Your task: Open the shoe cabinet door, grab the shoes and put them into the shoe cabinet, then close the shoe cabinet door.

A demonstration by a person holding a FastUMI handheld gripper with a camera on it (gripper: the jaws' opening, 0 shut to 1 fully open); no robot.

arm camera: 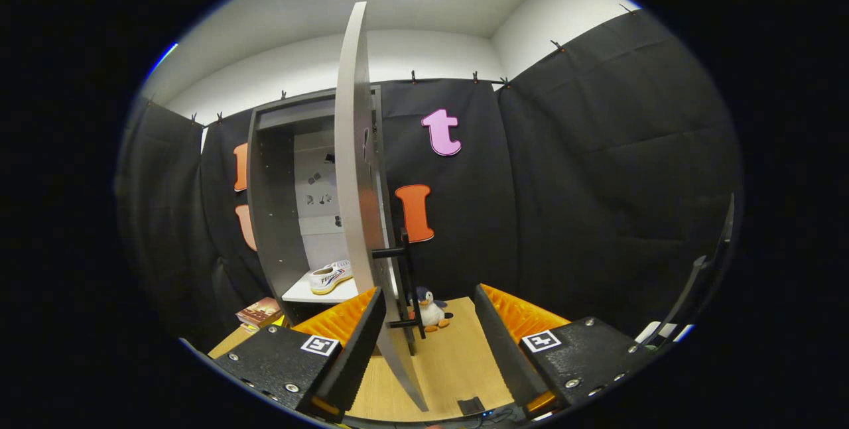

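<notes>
The grey shoe cabinet [275, 217] stands against the black cloth wall with its door [355, 170] swung out edge-on towards me. A white shoe [331, 276] with a yellowish sole rests on the cabinet's white shelf [318, 294]. The door's black bar handle [408, 283] sticks out on its right face. My gripper [428, 323] is open, and the door's lower edge runs between the two fingers, close to the left finger [358, 333]. I cannot tell whether that finger touches the door. The right finger [507, 339] is apart from it.
A small penguin plush toy [431, 311] sits on the wooden floor [451, 363] beyond the handle. A stack of books [260, 313] lies left of the cabinet's base. A small dark device [471, 406] lies on the floor just before the fingers.
</notes>
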